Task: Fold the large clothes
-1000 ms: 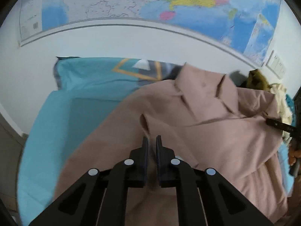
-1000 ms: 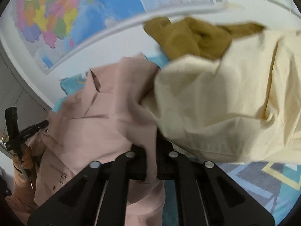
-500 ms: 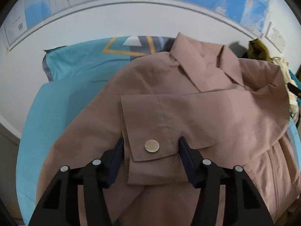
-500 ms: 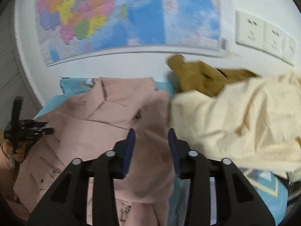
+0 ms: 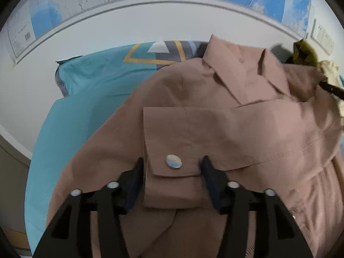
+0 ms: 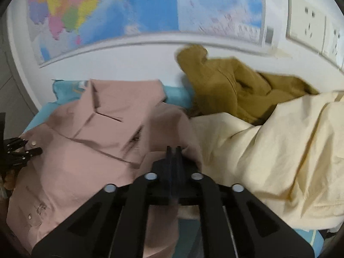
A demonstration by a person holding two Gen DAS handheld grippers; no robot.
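Pink jacket (image 5: 225, 133): lies spread on the bed, collar toward the wall, one sleeve folded across the chest with its cuff (image 5: 172, 150) and single snap button facing up.
Left hand-held gripper (image 5: 172, 167): its jaws have just been opening and now stand wide, one finger on each side of the cuff; the cuff lies between them, and the pads do not seem to press on it.
Right hand-held gripper (image 6: 174, 149): in the frame its fingers sit together with only a sliver between them and no cloth in that gap; it hangs over the jacket's shoulder on that side. The picture is blurred.
Edges: the blue bedsheet (image 5: 64, 133) shows bare along the jacket's side toward the room's corner; the white wall (image 5: 107, 30) closes the far edge just behind the collar.
Open room: bare sheet beside the left gripper; on the other side the cream garment (image 6: 279, 150) lies just beside the jacket, perhaps touching it.
Count: three garments — one pink, one cream, one mustard (image 6: 232, 86); two grippers; one wall map (image 6: 129, 6).
Left view only: the cuff, its button and the folded sleeve.
Right view only: the two wall sockets (image 6: 307, 25) in full, and the cream and mustard pile.
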